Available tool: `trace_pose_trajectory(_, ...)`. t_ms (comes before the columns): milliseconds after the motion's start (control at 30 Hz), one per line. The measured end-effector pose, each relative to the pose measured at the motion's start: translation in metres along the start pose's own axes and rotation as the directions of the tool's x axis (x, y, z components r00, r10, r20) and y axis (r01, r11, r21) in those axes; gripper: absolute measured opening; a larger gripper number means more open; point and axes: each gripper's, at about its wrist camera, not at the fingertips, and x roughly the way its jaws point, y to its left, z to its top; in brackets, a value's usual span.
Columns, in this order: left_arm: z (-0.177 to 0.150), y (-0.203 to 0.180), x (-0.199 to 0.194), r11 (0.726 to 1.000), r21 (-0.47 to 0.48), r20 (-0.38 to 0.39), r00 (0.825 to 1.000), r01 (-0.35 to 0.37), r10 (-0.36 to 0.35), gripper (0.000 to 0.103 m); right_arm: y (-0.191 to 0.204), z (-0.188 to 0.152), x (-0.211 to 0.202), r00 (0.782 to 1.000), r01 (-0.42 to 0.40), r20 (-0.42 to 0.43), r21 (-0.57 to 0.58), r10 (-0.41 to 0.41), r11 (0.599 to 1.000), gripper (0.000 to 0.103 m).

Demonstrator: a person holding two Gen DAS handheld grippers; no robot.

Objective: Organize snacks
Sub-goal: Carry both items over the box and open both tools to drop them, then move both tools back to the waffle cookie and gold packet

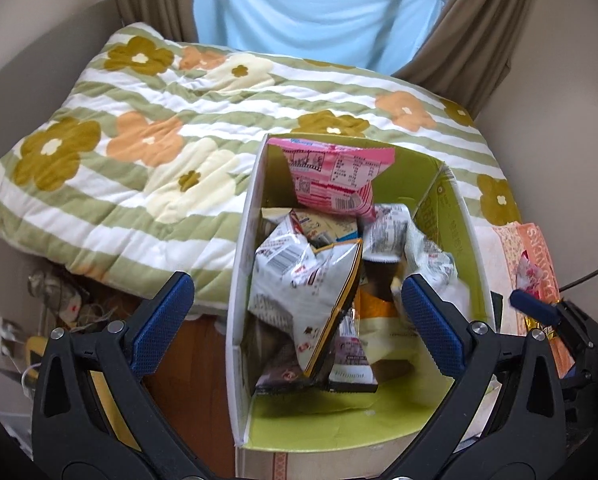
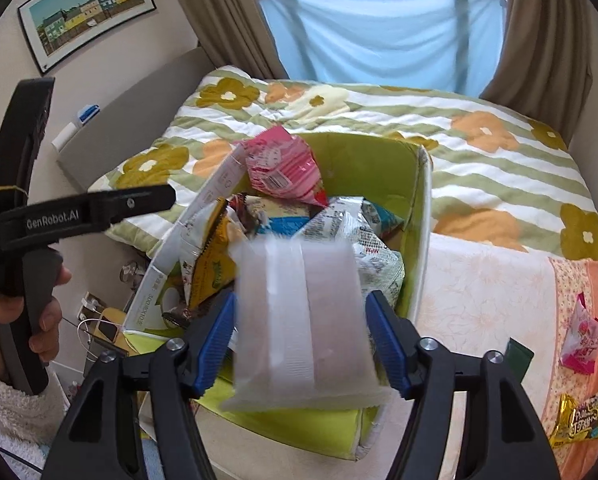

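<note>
Angling steeply down, left gripper [image 1: 295, 320] jaws wide apart over green-lined cardboard box [image 1: 455, 200] of crinkly snack packets, right gripper [image 2: 299, 344] jaws parted beside blurred translucent pouch [image 2: 303, 320] between them.

The pale packet [image 2: 305, 320] between my right tongs [image 2: 301, 340] is motion-blurred, so I can't read any print or tell if the pads touch it. My box [image 1: 243, 264] hides most of the snack bags under the top layer. The gold wrapper [image 1: 539, 326] sits half behind a tong tip, and the framed picture [image 2: 87, 12] gets clipped by the lens edge.
</note>
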Motion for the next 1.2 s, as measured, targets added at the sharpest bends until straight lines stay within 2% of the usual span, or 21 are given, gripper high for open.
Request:
trace_pose_trajectory(33, -0.004, -0.001, -0.001, 1.000, -0.002, -0.001, 1.000, -0.003, 0.003, 0.103, 0.002, -0.001, -0.002, 1.000, -0.008, 0.022, -0.007, 0.008, 1.000, 0.084)
trace_pose_trajectory(67, -0.009, 0.000, -0.002, 1.000, -0.004, -0.004, 1.000, -0.006, 0.006, 0.103, 0.003, -0.001, -0.004, 0.999, -0.010, 0.031, -0.011, 0.011, 1.000, 0.089)
trace_pose_trajectory(333, -0.034, 0.008, -0.003, 1.000, -0.022, -0.027, 1.000, 0.011, -0.011, 0.103, 0.002, -0.013, 0.001, 1.000, 0.007, 0.017, 0.001, -0.007, 1.000, 0.089)
trace_pose_trajectory(533, -0.042, 0.003, -0.007, 1.000, 0.007, -0.022, 1.000, 0.018, -0.018, 0.103, 0.006, -0.016, -0.003, 0.999, 0.031, 0.016, 0.005, -0.031, 0.999, 0.089)
trace_pose_trajectory(667, -0.040, -0.009, -0.010, 0.997, 0.047, -0.009, 0.998, 0.068, -0.068, 0.103, 0.006, -0.019, -0.011, 0.998, 0.055, 0.026, 0.028, -0.056, 0.998, 0.089)
trace_pose_trajectory(933, -0.037, -0.065, -0.020, 0.977, 0.156, 0.011, 0.989, 0.142, -0.146, 0.103, -0.016, -0.033, -0.053, 0.984, 0.144, 0.095, 0.104, -0.154, 0.984, 0.089)
trace_pose_trajectory(1067, -0.041, -0.100, -0.025, 0.968, 0.180, 0.007, 0.984, 0.175, -0.180, 0.103, -0.051, -0.042, -0.081, 0.970, 0.188, 0.123, 0.173, -0.211, 0.967, 0.089)
trace_pose_trajectory(1200, -0.050, -0.147, -0.026, 0.962, 0.211, 0.005, 0.984, 0.174, -0.179, 0.103, -0.094, -0.055, -0.103, 0.960, 0.211, 0.132, 0.232, -0.245, 0.950, 0.089)
